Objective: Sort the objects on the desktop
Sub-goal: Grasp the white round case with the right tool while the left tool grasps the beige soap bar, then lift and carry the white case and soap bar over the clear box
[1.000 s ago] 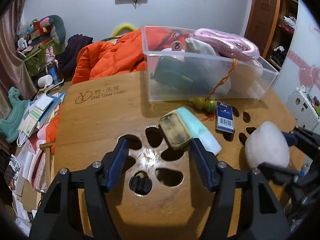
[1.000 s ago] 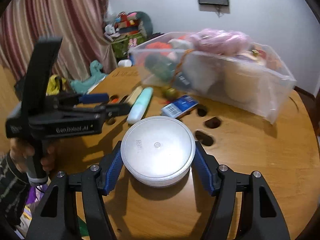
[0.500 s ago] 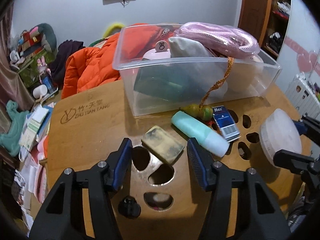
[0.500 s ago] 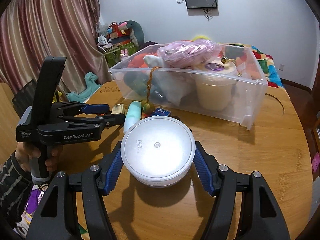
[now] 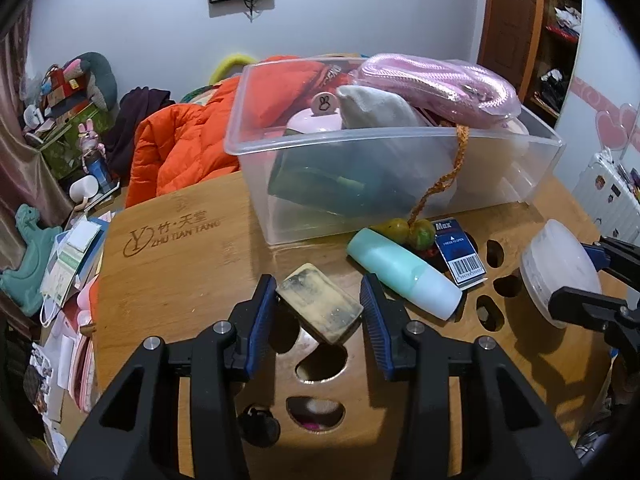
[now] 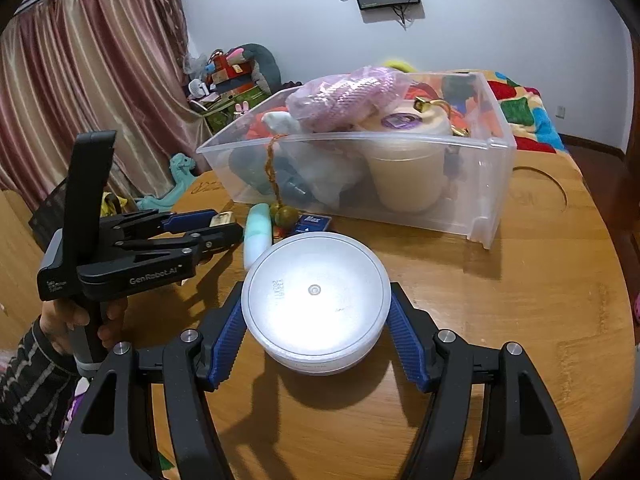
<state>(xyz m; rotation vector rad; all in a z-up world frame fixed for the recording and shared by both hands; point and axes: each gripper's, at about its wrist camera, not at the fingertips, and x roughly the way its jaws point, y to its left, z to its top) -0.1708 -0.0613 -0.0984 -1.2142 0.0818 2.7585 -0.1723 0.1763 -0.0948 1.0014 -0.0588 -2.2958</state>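
On the round wooden table (image 5: 180, 272) a tan, scuffed rectangular block (image 5: 320, 308) lies askew over the cut-out holes. My left gripper (image 5: 318, 310) has its blue pads at the block's two corners; the jaws are closing and both touch it. The right wrist view shows the block (image 6: 222, 220) between those fingers (image 6: 188, 216). My right gripper (image 6: 316, 320) is shut on a round white tub (image 6: 316, 292), pads on both sides, with a shadow beneath it. The left wrist view shows that tub (image 5: 556, 264) at the right.
A clear plastic bin (image 5: 400, 136) full of things, with a pink rope on top, stands behind. Before it lie a teal bottle (image 5: 400, 272), a blue Max box (image 5: 460, 252) and green beads on a cord (image 5: 404, 230). A person's hand (image 6: 80, 320) holds the left gripper.
The left gripper came forward over the tan block and its jaws narrowed onto it. The right gripper keeps its hold on the white tub and shifted slightly sideways.
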